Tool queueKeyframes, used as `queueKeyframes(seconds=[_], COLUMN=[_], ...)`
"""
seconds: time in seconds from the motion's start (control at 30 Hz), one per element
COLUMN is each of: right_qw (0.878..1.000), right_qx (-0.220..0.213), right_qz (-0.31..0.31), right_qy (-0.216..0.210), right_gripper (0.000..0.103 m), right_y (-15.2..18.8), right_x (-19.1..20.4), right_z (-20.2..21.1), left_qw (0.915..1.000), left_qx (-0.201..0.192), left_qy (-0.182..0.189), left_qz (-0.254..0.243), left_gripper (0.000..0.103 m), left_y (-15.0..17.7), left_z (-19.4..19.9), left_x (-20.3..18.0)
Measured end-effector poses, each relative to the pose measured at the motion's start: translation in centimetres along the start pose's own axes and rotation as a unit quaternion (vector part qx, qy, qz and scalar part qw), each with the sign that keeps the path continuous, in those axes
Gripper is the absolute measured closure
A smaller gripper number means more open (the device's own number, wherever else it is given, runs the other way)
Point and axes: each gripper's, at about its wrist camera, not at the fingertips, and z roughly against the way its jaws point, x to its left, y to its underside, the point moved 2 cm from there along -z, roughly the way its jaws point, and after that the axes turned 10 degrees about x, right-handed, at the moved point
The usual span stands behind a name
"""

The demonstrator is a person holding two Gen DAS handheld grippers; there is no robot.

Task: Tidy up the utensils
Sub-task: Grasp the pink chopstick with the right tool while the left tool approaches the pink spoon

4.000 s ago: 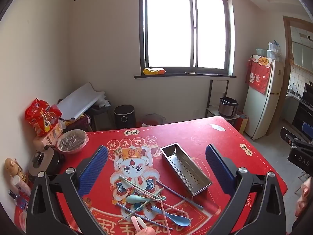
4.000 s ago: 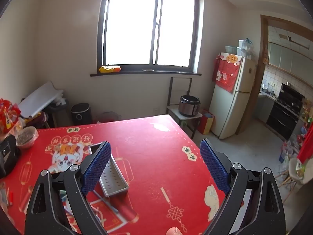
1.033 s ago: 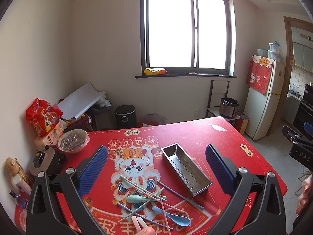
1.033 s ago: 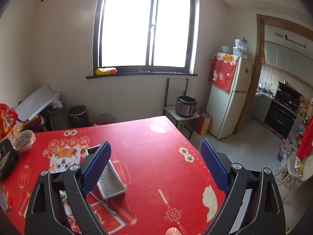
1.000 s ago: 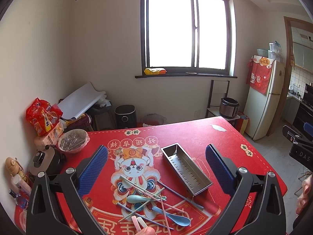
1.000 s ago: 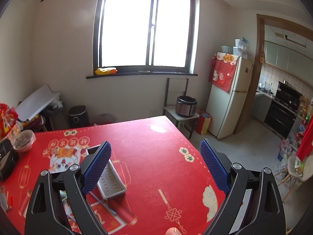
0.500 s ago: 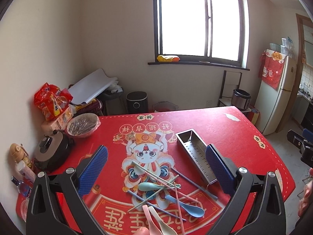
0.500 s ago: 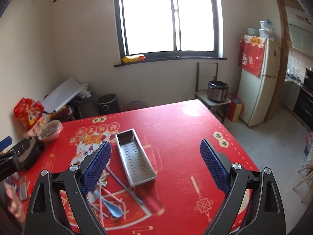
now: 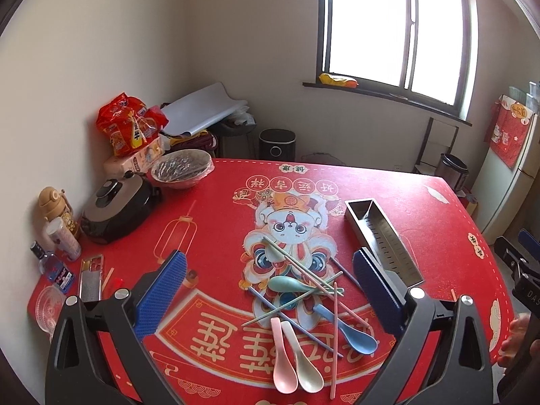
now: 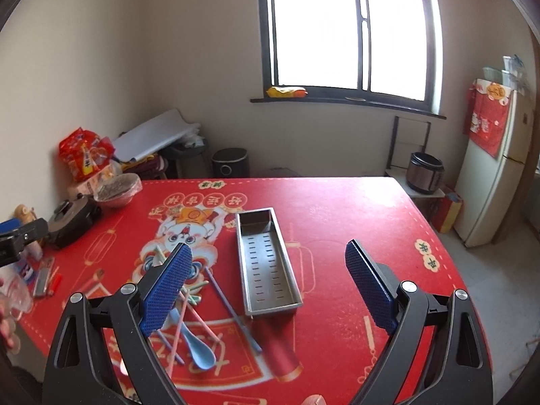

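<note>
In the left wrist view, the left gripper has its fingers wide apart and holds nothing. Between them, in the lower centre of the frame, lies the pile of spoons and chopsticks on the red table mat. Right of it stands the metal tray. In the right wrist view, the right gripper is also spread apart and empty.

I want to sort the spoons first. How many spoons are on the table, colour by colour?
Pink spoon: 1
Cream spoon: 1
Blue spoon: 1
Teal spoon: 1
Total: 4 spoons
</note>
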Motion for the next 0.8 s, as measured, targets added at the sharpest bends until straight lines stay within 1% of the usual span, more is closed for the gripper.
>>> queueKeyframes(seconds=[0.07,0.13,0.3,0.37,0.4,0.47,0.53,0.6,0.67,0.73,0.8], right_qw=[1.000,0.999,0.996,0.993,0.992,0.989,0.989,0.989,0.987,0.981,0.975], right_qx=[0.008,0.021,0.035,0.060,0.077,0.099,0.098,0.104,0.123,0.155,0.190], right_qz=[0.009,0.013,0.039,0.053,0.059,0.069,0.072,0.065,0.049,0.028,0.000], right_qy=[-0.019,-0.036,-0.071,-0.087,-0.087,-0.089,-0.088,-0.088,-0.095,-0.111,-0.118], right_gripper=[0.014,0.014,0.014,0.014,0.014,0.014,0.014,0.014,0.014,0.014,0.014], right_y=[0.3,0.4,1.3,2.0,2.2,2.5,2.4,2.3,2.6,3.3,4.1], right_x=[0.0,-0.2,-0.3,0.2,0.6,1.4,1.9,2.2,2.5,2.6,2.7], right_z=[-0.7,-1.6,-3.1,-4.3,-5.0,-5.8,-6.2,-6.7,-7.6,-8.9,-10.3], left_qw=[1.0000,0.9999,0.9996,0.9996,0.9995,0.9992,0.9989,0.9987,0.9986,0.9983,0.9975], left_qx=[0.001,0.004,-0.001,-0.003,0.001,0.007,0.008,0.010,0.009,0.010,0.022], left_qy=[0.001,0.002,-0.002,0.000,0.001,0.011,0.018,0.025,0.034,0.042,0.053], left_qz=[0.004,0.011,0.026,0.030,0.031,0.038,0.043,0.043,0.041,0.039,0.041], left_gripper=[0.015,0.019,0.025,0.027,0.028,0.034,0.035,0.038,0.039,0.040,0.041], left_y=[0.7,1.4,3.4,4.3,4.7,5.3,5.4,5.2,4.7,4.4,4.2], left_z=[0.1,0.2,0.3,0.1,-0.1,-0.5,-1.0,-1.7,-2.4,-3.2,-4.2], left_x=[0.0,-0.1,-0.6,-0.6,-0.5,-0.1,0.6,1.3,1.9,2.6,3.4])
